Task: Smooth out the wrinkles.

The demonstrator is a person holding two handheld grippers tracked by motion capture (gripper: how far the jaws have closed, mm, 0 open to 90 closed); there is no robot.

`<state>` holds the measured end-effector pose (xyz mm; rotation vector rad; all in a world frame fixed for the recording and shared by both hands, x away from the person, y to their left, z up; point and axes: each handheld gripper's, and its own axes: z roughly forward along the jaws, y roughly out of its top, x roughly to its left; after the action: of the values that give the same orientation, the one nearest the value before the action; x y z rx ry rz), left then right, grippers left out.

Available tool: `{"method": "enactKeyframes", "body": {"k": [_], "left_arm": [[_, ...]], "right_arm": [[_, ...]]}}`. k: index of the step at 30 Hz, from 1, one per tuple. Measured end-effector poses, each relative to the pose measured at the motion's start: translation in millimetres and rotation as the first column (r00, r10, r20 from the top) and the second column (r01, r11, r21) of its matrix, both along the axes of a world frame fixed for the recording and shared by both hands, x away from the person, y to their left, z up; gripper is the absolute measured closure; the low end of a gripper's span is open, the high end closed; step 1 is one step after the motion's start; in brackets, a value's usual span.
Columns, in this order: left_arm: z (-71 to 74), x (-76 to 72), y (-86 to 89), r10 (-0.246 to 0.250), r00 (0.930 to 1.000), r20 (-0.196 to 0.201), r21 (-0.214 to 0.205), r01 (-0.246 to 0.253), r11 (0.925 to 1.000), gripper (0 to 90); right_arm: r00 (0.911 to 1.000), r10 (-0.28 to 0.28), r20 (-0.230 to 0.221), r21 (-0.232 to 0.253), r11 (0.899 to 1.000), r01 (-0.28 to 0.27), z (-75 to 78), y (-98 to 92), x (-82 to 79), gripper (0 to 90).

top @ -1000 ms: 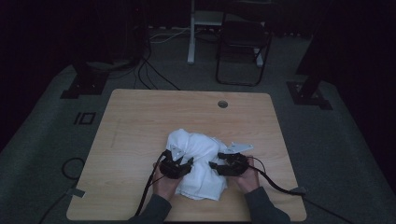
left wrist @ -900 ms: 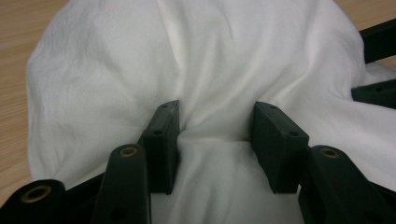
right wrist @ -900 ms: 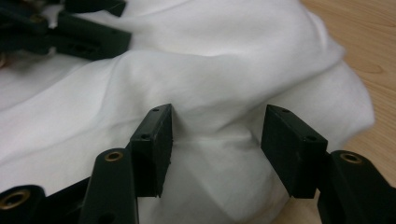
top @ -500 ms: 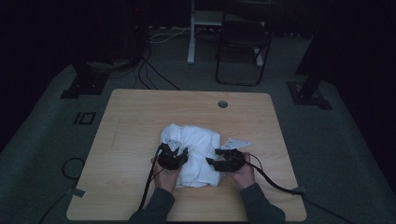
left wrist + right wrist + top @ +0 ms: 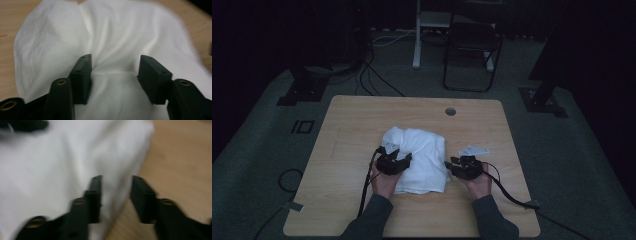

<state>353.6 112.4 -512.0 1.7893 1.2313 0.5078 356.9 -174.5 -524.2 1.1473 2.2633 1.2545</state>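
**Both grippers off the folded cloth**

The left gripper (image 5: 404, 159) has just been opening; its jaws stand apart over the white cloth (image 5: 422, 160), pinching nothing. The right gripper (image 5: 454, 163), at the cloth's three o'clock edge, has been closing but holds nothing. Compared with a second ago, the cloth lies flatter, a tidy bundle mid-table (image 5: 362, 115). Another fold probably follows.

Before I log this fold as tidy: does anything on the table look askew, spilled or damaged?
Nothing spilled or damaged. The white cloth lies bunched in a rough, creased fold on the table, its far-left corner rounded rather than square. The left gripper sits over it, jaws apart; the right gripper is at its right edge.
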Motion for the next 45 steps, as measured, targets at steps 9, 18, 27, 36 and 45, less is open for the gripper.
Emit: {"method": "enactKeyframes", "body": {"k": [9,18,27,36,45], "left_arm": [[26.0,-31.8,33.6,-0.048,0.9917,0.119,-0.003,0.049,0.9988,39.4],[-14.9,-29.8,55.5,-0.072,0.9974,0.001,0.000,0.072,0.9974,38.6],[-11.8,-4.9,51.5,-0.006,1.0000,0.005,0.006,0.005,1.0000,38.0],[9.1,-29.6,78.1,0.023,0.9967,0.078,0.006,-0.024,0.9997,36.7],[-18.3,-53.2,126.8,0.154,0.9856,0.069,0.089,-0.160,0.9831,37.0]], "right_arm": [[0.9843,0.154,0.086,0.026,0.987,-0.157,12.6,51.4,-7.9,38.6],[0.9900,0.139,0.022,-0.090,0.987,-0.136,-23.5,57.9,1.7,37.4],[0.9984,0.054,0.020,-0.025,0.998,-0.053,-25.2,59.1,32.7,38.3],[0.9931,0.026,0.114,0.030,0.999,-0.030,-1.4,30.4,3.0,33.2],[0.9934,-0.076,0.086,0.069,0.995,0.070,-14.9,-20.3,-26.4,33.8]]}}
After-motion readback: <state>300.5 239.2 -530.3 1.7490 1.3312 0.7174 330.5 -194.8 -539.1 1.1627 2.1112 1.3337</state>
